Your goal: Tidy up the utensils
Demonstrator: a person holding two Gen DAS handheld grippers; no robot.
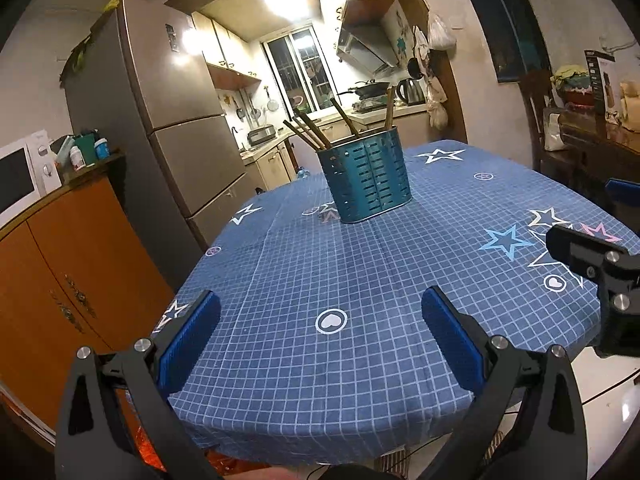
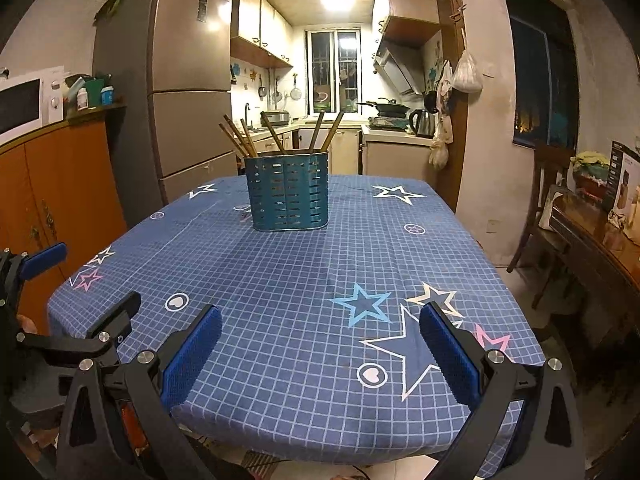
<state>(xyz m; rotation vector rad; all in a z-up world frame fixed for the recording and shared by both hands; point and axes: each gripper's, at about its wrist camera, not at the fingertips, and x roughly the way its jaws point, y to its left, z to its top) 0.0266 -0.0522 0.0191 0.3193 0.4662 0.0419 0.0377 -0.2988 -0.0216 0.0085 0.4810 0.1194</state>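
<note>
From my left wrist camera, the left claw (image 1: 320, 344) hangs spread wide and empty over the near edge of the surface (image 1: 304, 400), which is draped in a blue checked cloth with stars; the teal slotted holder (image 1: 366, 178) stands upright toward the far side, brown chopsticks (image 1: 310, 130) leaning out of its top; the right claw (image 1: 592, 220) juts in at the right edge, its pads apart.

From my right wrist camera, the right claw (image 2: 320, 348) is likewise spread, gripping nothing, above the near edge; the holder (image 2: 288, 192) sits centred at the far end, chopsticks (image 2: 240, 136) fanned inside it; the left claw (image 2: 80, 284) shows at far left, open.
</note>
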